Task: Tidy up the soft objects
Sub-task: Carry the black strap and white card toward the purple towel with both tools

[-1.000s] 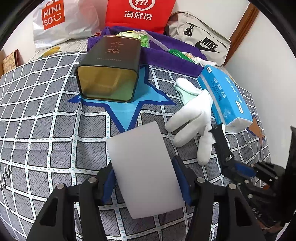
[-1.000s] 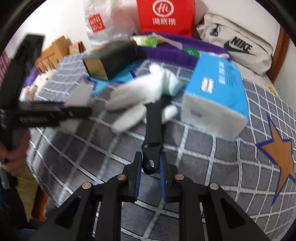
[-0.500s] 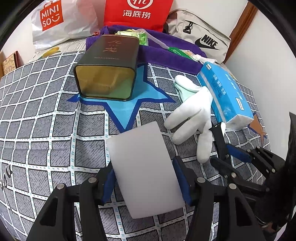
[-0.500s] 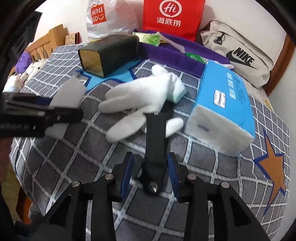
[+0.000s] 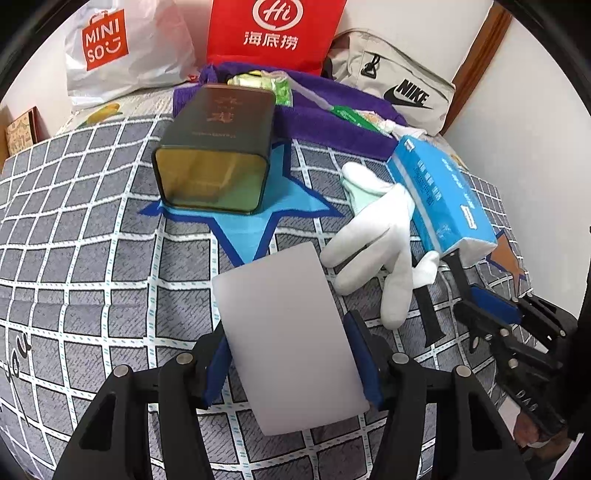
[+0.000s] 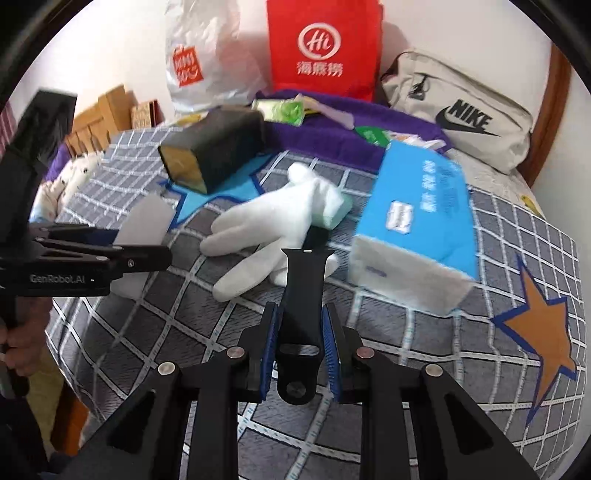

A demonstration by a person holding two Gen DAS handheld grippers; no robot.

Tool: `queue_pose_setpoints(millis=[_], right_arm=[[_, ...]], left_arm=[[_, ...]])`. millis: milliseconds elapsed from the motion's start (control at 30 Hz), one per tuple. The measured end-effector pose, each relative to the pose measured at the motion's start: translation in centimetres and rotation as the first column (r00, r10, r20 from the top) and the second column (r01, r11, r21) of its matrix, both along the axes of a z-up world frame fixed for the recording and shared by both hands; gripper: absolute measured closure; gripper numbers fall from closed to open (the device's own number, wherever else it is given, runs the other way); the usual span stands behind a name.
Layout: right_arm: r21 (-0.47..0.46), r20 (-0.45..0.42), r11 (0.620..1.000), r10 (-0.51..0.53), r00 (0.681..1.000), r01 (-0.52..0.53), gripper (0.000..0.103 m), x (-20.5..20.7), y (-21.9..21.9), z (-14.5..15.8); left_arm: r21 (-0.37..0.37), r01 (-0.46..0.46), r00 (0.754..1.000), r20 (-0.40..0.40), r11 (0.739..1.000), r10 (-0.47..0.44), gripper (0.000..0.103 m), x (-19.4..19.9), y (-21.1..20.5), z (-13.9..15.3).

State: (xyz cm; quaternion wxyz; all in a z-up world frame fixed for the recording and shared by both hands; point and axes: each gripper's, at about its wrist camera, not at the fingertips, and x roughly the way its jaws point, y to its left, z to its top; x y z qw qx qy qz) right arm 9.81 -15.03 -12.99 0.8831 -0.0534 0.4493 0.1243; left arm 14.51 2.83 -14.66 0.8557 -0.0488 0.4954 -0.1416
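My left gripper is shut on a flat white foam pad and holds it over the checked bedspread; the pad also shows in the right wrist view. My right gripper has its jaws apart around a black watch strap that lies on the bed; whether the blue pads touch it I cannot tell. The strap's far end runs under a white glove. In the left wrist view the glove and strap lie right of the pad.
A blue tissue pack lies right of the glove. A dark open tin lies on its side on a blue star. A purple towel, red bag, white Miniso bag and Nike bag stand behind.
My right gripper opened its jaws from a tight grip on the strap, and the strap now lies on the bed between them. The left gripper kept hold of the white pad.
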Motion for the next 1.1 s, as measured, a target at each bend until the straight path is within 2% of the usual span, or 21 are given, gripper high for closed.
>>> queue_pose_setpoints(millis=[233, 600, 933, 1100], right_arm=[[0.021, 0.014, 1.000, -0.014, 1.000, 0.014, 0.079, -0.3, -1.5, 1.7], [0.068, 0.074, 0.997, -0.026, 0.997, 0.020, 0.079, 0.8, -2.9, 5.3], [0.076, 0.104, 0.997, -0.030, 0.994, 0.022, 0.079, 3.6, -3.8, 7.2], [0.082, 0.115, 0.996, -0.039, 0.993, 0.030, 0.079, 6.6, -4.5, 8.1]], left_arm=[[-0.024, 0.002, 0.999, 0.039, 1.000, -0.001, 0.047, -0.7, 0.3, 1.9], [-0.020, -0.005, 0.995, 0.095, 1.000, 0.007, 0.047, -0.3, 1.0, 5.1], [-0.005, -0.004, 0.992, 0.130, 1.000, 0.004, 0.047, 2.2, 1.0, 7.2], [0.007, -0.013, 0.991, 0.137, 1.000, 0.011, 0.047, 4.5, 1.0, 7.8]])
